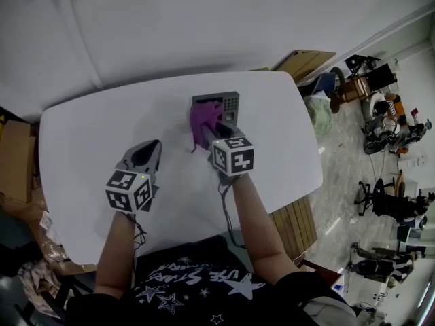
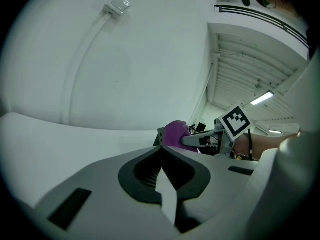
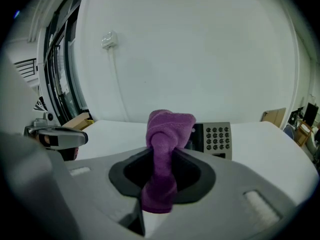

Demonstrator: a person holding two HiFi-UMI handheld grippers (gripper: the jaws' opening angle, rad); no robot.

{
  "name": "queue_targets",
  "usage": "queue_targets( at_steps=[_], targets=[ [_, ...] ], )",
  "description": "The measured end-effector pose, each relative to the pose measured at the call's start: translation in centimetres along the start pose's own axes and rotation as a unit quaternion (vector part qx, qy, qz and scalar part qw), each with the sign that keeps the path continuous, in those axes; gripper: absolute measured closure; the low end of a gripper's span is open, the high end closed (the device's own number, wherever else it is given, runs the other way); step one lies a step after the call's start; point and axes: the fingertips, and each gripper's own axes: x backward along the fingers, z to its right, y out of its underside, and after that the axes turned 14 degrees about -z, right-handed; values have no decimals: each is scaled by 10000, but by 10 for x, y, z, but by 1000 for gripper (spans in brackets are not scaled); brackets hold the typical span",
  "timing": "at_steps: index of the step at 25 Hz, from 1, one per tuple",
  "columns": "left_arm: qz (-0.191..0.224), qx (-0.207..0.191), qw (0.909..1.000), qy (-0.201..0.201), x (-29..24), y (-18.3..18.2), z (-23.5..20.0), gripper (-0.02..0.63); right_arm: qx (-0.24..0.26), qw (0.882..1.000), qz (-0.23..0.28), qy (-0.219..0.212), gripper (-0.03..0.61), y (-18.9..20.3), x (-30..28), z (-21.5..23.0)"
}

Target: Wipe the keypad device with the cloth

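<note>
The grey keypad device (image 1: pixel 228 104) stands at the far middle of the white table (image 1: pixel 102 134). A purple cloth (image 1: pixel 202 121) hangs over its left front, covering part of its face. My right gripper (image 1: pixel 221 129) is shut on the cloth, just in front of the device. In the right gripper view the cloth (image 3: pixel 164 134) rises bunched from the closed jaws (image 3: pixel 165 156), and the keypad's buttons (image 3: pixel 216 138) show to its right. My left gripper (image 1: pixel 151 146) hovers over the table's left half, shut and holding nothing (image 2: pixel 162 151); its view shows the cloth (image 2: pixel 175 134) ahead.
Cardboard boxes (image 1: pixel 17 161) stand off the table's left edge. To the right the floor holds office chairs (image 1: pixel 384 199) and equipment (image 1: pixel 387 114). A wooden board (image 1: pixel 309 61) leans behind the far right corner. A white wall with a cable duct (image 3: pixel 114 59) is beyond.
</note>
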Motion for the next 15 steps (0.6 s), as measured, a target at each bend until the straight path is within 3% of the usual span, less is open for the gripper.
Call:
queue_targets(
  at_steps=[15],
  targets=[
    [-229, 98, 9995, -189, -21, 11, -6, 606, -237, 9995, 44, -209, 480, -3, -33, 26]
  ],
)
